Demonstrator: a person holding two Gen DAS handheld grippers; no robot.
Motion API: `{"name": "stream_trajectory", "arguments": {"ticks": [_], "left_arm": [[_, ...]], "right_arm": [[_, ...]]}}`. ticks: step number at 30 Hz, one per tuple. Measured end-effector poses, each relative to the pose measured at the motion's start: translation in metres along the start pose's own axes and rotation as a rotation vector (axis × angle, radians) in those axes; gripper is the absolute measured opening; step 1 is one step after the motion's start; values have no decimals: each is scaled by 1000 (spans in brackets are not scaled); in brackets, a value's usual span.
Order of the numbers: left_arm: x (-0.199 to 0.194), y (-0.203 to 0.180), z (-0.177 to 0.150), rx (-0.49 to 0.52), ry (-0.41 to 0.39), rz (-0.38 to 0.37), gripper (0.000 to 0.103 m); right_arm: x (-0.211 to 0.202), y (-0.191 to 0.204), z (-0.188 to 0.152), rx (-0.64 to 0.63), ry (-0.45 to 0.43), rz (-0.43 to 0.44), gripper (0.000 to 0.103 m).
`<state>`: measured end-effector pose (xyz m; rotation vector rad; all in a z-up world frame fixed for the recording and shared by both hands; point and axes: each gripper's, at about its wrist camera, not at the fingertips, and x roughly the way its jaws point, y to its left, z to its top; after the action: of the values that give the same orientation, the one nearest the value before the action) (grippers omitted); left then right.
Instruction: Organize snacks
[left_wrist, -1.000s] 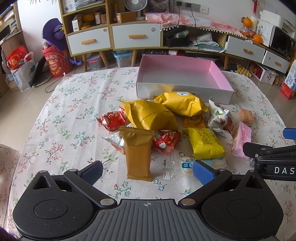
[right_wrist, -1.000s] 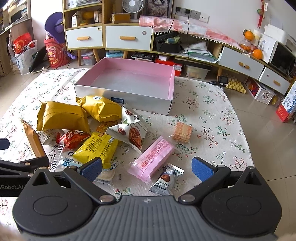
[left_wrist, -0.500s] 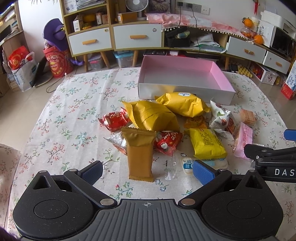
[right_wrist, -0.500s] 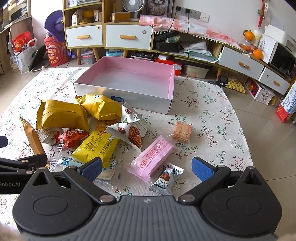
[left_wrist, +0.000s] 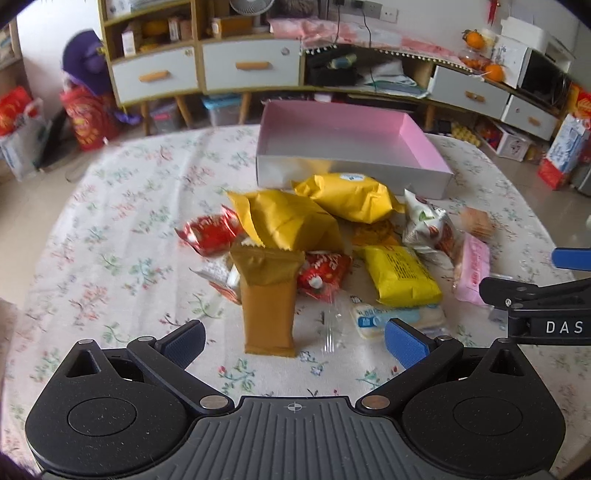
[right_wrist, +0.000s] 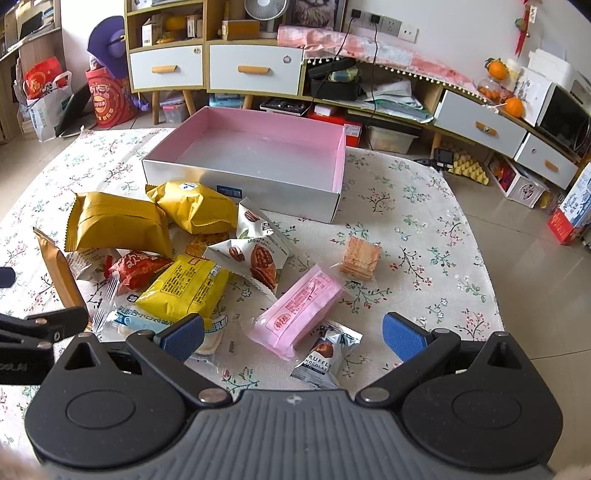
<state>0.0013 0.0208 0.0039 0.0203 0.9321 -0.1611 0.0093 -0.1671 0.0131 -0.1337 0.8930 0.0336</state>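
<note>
A pile of snack packets lies on the floral tablecloth before an empty pink-lined box (left_wrist: 343, 136), which also shows in the right wrist view (right_wrist: 258, 155). My left gripper (left_wrist: 293, 338) is open, just short of a brown packet (left_wrist: 269, 299) that stands upright. Behind it lie two yellow bags (left_wrist: 291, 221), red packets (left_wrist: 208, 234) and a yellow flat pack (left_wrist: 400, 277). My right gripper (right_wrist: 293, 334) is open above a pink packet (right_wrist: 301, 310) and a small chocolate packet (right_wrist: 325, 356). A nut bag (right_wrist: 258, 251) and a wafer block (right_wrist: 360, 258) lie further off.
The table edge (right_wrist: 491, 280) falls away to the right onto tiled floor. Cabinets with drawers (right_wrist: 255, 70) and shelves stand behind the table. The right gripper's body (left_wrist: 543, 310) shows at the right edge of the left wrist view.
The left gripper has shifted and turned slightly, so the scene sits a little lower and is blurred. The right gripper has crept slightly forward. No snack has moved.
</note>
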Motion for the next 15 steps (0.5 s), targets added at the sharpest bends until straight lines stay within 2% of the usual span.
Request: {"name": "stream_trajectory", "arguments": {"ticks": [7, 15], "left_arm": [[1, 14, 3, 39, -49, -36, 103], [20, 39, 3, 14, -41, -76, 101]], "right_arm": [[7, -2, 0, -8, 20, 43, 102], [18, -2, 7, 59, 40, 190, 94]]}}
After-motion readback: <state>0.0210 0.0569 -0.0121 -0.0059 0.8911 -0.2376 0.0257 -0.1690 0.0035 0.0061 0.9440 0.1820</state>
